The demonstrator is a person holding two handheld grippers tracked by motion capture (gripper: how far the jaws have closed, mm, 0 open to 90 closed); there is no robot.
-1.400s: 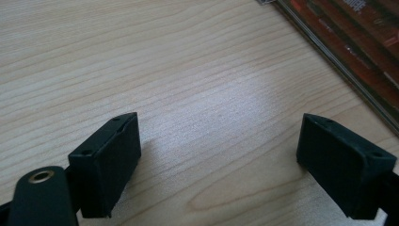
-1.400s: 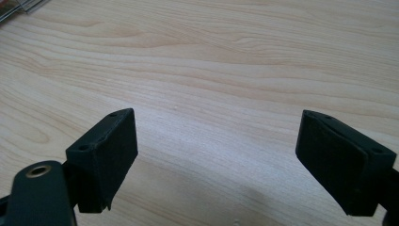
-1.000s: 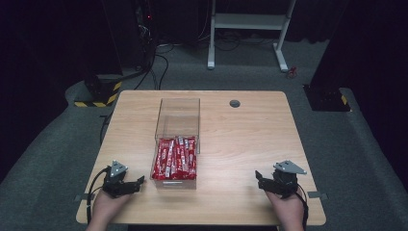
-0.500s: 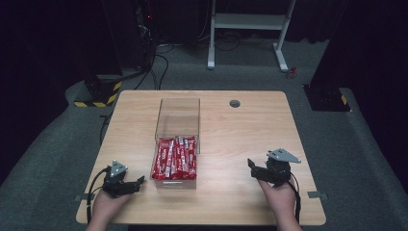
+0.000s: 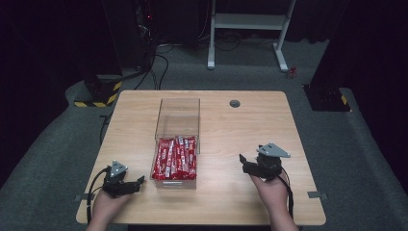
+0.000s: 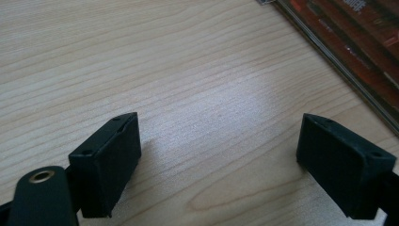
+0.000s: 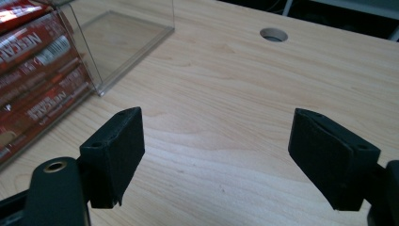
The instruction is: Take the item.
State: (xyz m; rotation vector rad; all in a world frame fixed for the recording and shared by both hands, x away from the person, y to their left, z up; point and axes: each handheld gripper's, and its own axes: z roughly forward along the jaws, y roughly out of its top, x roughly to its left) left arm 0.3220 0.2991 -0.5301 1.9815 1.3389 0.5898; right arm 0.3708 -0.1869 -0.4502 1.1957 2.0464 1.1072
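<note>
A clear plastic box (image 5: 177, 120) stands in the middle of the wooden table (image 5: 240, 130). Its near half holds several red sachets (image 5: 175, 158); its far half is bare. My left gripper (image 5: 138, 183) rests on the table at the front left, open, jaws pointing at the box's near corner. In the left gripper view its jaws (image 6: 221, 160) are wide apart over bare wood, the box's edge (image 6: 348, 61) at top right. My right gripper (image 5: 243, 162) is open, held right of the box. The right gripper view has its jaws (image 7: 216, 155) apart, with the box (image 7: 117, 42) and sachets (image 7: 33, 70) at left.
A round cable hole (image 5: 235, 103) sits in the table's far middle, also seen as a hole (image 7: 274, 34) ahead of the right jaws. Cables trail from both grippers off the front edge. A white frame (image 5: 250, 29) stands on the floor beyond.
My right gripper has risen off the table's front right and moved forward and left toward the box. The left gripper has stayed where it was.
</note>
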